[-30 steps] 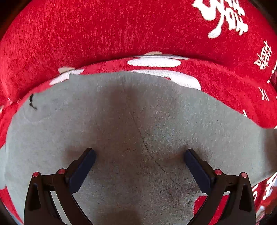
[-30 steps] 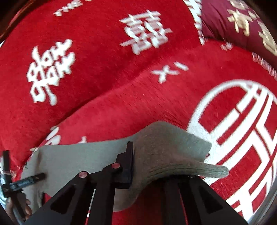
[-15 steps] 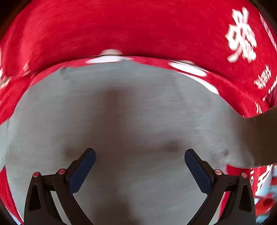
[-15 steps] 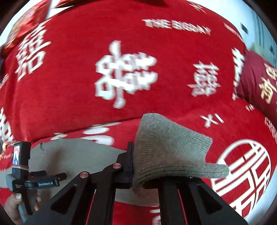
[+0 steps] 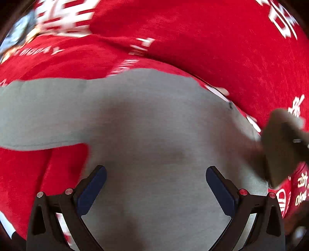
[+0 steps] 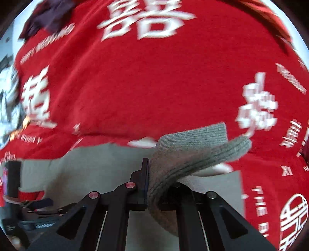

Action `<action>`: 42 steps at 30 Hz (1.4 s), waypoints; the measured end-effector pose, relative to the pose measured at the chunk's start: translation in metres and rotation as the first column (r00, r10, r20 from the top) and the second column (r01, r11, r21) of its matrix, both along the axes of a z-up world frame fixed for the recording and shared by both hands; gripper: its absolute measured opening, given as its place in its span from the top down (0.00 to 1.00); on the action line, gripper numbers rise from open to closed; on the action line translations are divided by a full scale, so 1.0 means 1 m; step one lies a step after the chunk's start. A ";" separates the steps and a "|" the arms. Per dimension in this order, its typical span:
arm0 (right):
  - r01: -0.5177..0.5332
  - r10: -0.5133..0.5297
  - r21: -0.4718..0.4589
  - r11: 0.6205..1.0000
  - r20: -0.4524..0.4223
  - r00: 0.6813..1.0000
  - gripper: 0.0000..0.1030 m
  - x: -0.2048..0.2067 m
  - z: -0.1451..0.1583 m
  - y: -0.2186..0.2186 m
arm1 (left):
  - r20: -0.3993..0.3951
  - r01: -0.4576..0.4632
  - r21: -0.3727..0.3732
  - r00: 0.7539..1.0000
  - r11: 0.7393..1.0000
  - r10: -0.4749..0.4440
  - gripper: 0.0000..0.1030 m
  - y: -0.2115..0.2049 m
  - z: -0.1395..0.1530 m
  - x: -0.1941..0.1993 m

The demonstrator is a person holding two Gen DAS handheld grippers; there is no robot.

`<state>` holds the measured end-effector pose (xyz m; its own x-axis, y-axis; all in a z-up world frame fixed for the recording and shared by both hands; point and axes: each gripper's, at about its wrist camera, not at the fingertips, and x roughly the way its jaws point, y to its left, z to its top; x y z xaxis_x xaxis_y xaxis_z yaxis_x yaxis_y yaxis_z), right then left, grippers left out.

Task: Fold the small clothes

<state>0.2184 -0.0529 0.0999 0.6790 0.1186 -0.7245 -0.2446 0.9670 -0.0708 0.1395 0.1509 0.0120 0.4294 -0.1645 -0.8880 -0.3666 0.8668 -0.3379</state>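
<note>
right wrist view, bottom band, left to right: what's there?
left gripper → flat grey garment → right gripper shut on the garment's ribbed grey cuff → red blanket with white print.

A home bedroom, judging by the red wedding bedspread [image 6: 144, 86] with white characters.

Red plush blanket [image 6: 146, 83] with white double-happiness characters and English lettering, covering the whole work surface and rising in a soft fold behind. Dark purple cloth [image 6: 48, 15] lying at its far left corner. Pale wall [image 6: 8, 38] visible beyond the left edge. Bright, even lighting; left-wrist view motion-blurred.
</note>
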 end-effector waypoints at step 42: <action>0.058 -0.058 -0.009 0.998 -0.259 0.964 0.21 0.028 -0.088 -0.099 | 0.004 0.121 0.135 0.992 0.983 -0.123 0.00 -0.079 -0.012 0.084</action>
<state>0.2466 -0.1523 0.0121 0.4735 0.0835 -0.8768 -0.1983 0.9800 -0.0138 0.2231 0.0722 -0.0001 0.4245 -0.0959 -0.9003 -0.2516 0.9427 -0.2190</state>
